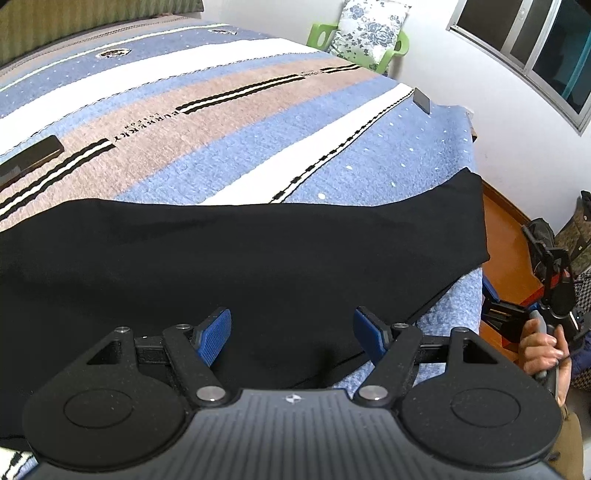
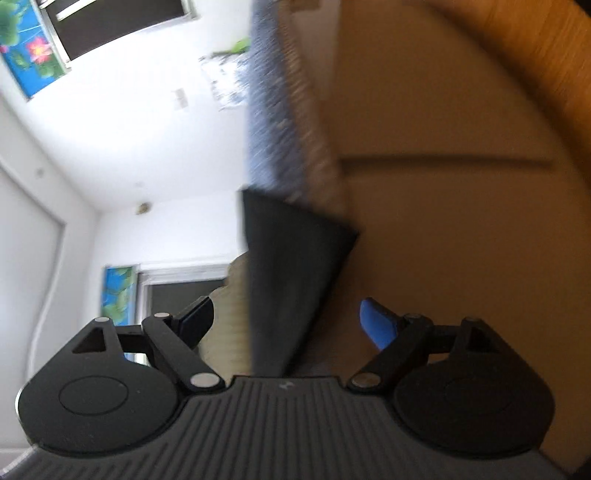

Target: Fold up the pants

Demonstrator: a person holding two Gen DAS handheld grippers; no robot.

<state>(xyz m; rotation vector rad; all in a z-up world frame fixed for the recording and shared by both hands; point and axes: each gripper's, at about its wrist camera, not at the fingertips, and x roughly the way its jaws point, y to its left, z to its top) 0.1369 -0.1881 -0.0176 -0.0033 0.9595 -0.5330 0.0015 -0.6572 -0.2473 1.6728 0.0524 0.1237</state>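
Observation:
The black pants (image 1: 240, 251) lie flat across the near side of the bed, one end hanging over the right edge. My left gripper (image 1: 291, 332) is open just above the pants near their front edge, its blue pads apart and empty. My right gripper (image 2: 291, 325) is open and rolled on its side beside the bed; the hanging black end of the pants (image 2: 291, 258) lies between its spread fingers, blurred, and I cannot tell if it touches them. The right gripper also shows in the left wrist view (image 1: 550, 295), held in a hand off the bed's right side.
The bed carries a striped blue, white and tan blanket (image 1: 221, 110). A dark flat object (image 1: 27, 157) lies at its left, another (image 1: 423, 99) near the far right corner. A green chair (image 1: 369, 33) with a floral cushion stands behind. Wooden floor (image 1: 506, 236) lies right of the bed.

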